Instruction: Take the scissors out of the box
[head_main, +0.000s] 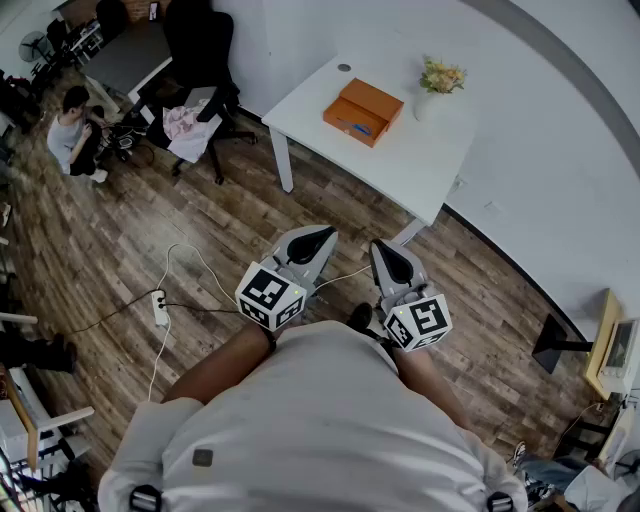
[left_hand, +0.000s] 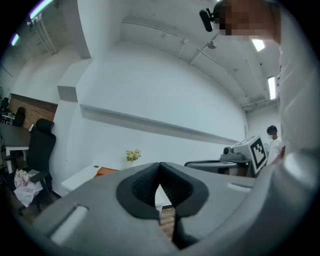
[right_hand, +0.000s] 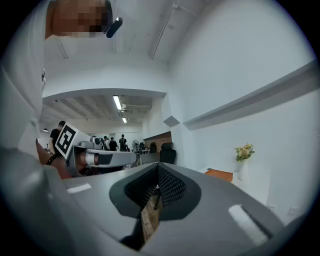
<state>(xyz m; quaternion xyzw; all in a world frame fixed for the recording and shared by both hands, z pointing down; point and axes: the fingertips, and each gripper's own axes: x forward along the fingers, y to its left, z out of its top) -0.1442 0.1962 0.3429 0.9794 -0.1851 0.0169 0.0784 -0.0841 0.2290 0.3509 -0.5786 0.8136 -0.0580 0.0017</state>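
An orange box (head_main: 363, 111) lies shut on the white table (head_main: 420, 160) at the far side of the room, beside a vase of flowers (head_main: 438, 85). No scissors show in any view. Both grippers hang close to the person's body over the wooden floor, well short of the table. My left gripper (head_main: 325, 233) has its jaws together with nothing between them, and so does my right gripper (head_main: 388, 247). The left gripper view shows the closed jaws (left_hand: 160, 165) with the box (left_hand: 106, 171) small and far off. From the right gripper (right_hand: 158, 165), the box (right_hand: 220, 174) is equally distant.
A black office chair (head_main: 205, 60) with cloth (head_main: 180, 122) on it stands left of the table. A power strip (head_main: 160, 307) and cables lie on the floor at my left. A person (head_main: 75, 125) sits at the far left. A black stand (head_main: 560, 345) is at the right wall.
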